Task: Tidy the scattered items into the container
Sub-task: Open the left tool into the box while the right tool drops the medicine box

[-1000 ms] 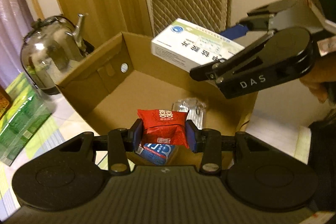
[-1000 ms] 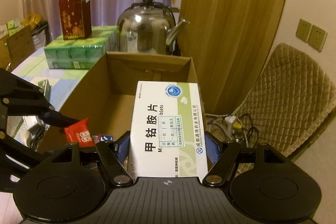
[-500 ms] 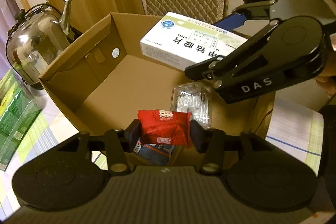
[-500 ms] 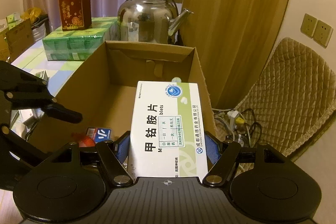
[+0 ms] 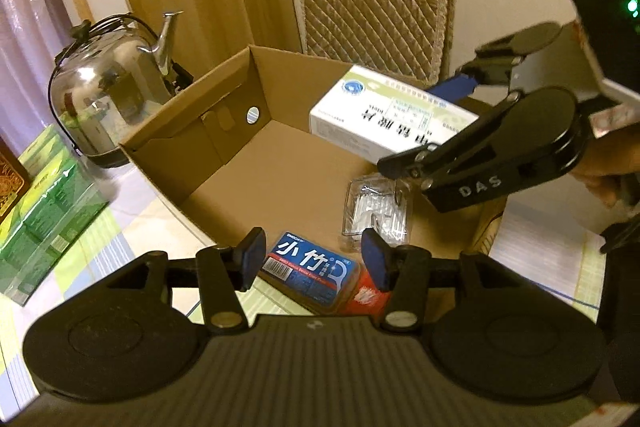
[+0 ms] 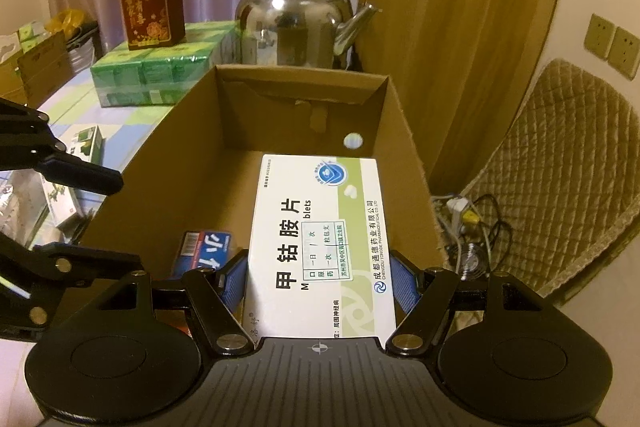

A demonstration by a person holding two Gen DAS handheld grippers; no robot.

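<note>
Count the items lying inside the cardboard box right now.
3 lying inside: blue floss pack near the front wall, red packet tucked beside it, clear plastic case further in. The white medicine box is held above; others may be hidden.

L jaws let go; red packet [image 5: 366, 297] now in box [image 5: 224, 99].

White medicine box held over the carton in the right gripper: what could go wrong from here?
1. The white medicine box is gripped at its near end only, so it may tip as it drops and land on the clear plastic pack.
2. The right gripper and the open left gripper hang close over the cardboard carton; they might collide.
</note>
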